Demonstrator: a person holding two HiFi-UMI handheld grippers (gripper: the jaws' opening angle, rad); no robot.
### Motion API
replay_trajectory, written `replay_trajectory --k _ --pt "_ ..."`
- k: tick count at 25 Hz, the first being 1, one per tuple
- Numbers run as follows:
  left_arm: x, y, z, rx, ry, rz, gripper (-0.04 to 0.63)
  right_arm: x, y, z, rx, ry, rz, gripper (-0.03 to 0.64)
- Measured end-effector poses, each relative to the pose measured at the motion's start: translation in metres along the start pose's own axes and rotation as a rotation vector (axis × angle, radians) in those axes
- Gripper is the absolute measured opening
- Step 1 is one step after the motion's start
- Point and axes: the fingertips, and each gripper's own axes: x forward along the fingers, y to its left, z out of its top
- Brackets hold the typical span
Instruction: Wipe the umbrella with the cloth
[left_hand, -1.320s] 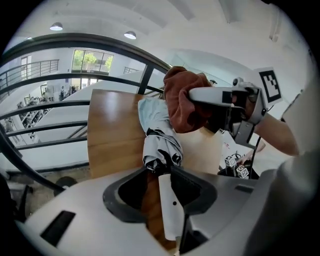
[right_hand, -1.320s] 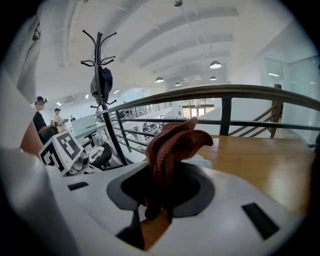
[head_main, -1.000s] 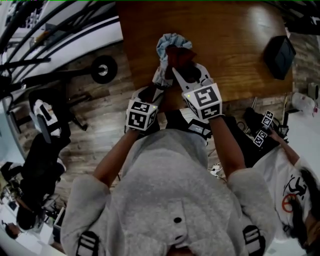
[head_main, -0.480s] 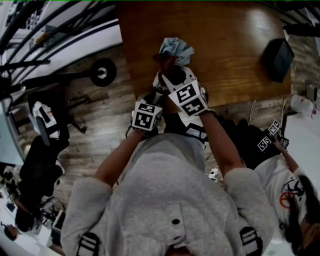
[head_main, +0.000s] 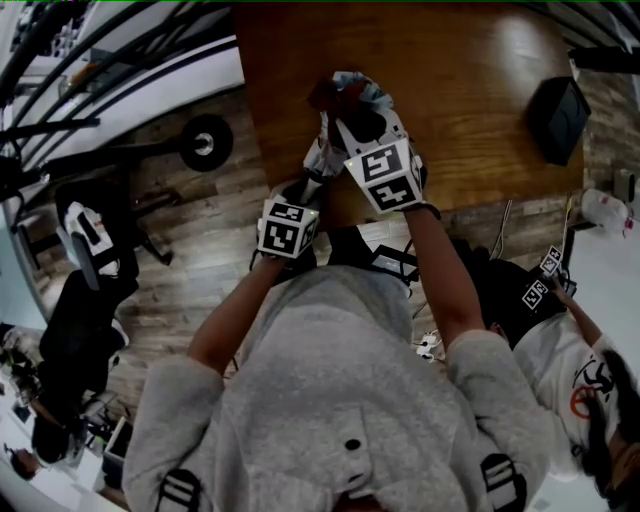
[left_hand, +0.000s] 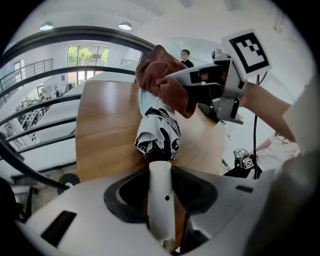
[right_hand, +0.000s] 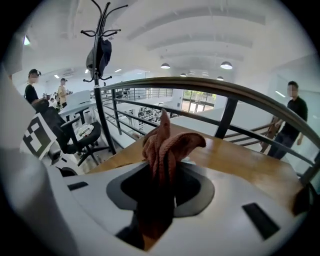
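Note:
A folded umbrella (left_hand: 157, 130) with a black-and-white pattern and a pale blue canopy sticks up over the near edge of the wooden table (head_main: 480, 110). Its white handle (left_hand: 161, 200) sits between the jaws of my left gripper (left_hand: 161, 175), which grip it. In the head view the umbrella (head_main: 322, 150) rises from the left gripper (head_main: 316, 172). My right gripper (head_main: 355, 105) is shut on a bunched brown cloth (right_hand: 162, 145). It presses the cloth (left_hand: 165, 82) against the umbrella's upper part, and the right gripper (left_hand: 200, 87) comes in from the right.
A black object (head_main: 557, 115) lies at the table's far right. Another person (head_main: 560, 350) with marker cubes stands at my right. Railings, a wheel (head_main: 205, 140) and an office chair (head_main: 90, 240) are on the floor to the left. A coat stand (right_hand: 100, 55) is behind.
The right gripper has slid with the cloth leftward and then farther up the umbrella, covering more of the pale blue top. The left gripper has stayed put holding the handle.

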Motion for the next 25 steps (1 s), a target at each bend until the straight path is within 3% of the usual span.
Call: replay_trajectory --k 6,9,16,25 --pt "-0.001 0.002 -0.003 -0.006 0.002 -0.013 0.155 -0.009 -0.066 0.011 0.050 -0.036 -0.172 0.115" --pt "-0.001 0.000 -0.004 -0.005 0.012 -0.021 0.155 -0.014 -0.088 0.004 0.086 -0.018 -0.191 0.112" --pt "0.001 0.006 0.001 -0.008 0.007 -0.020 0.155 -0.006 -0.055 -0.004 -0.007 0.012 -0.084 0.100" --pt "0.002 0.004 -0.001 -0.014 0.006 -0.029 0.155 -0.014 -0.004 -0.010 -0.002 -0.001 0.022 0.095"
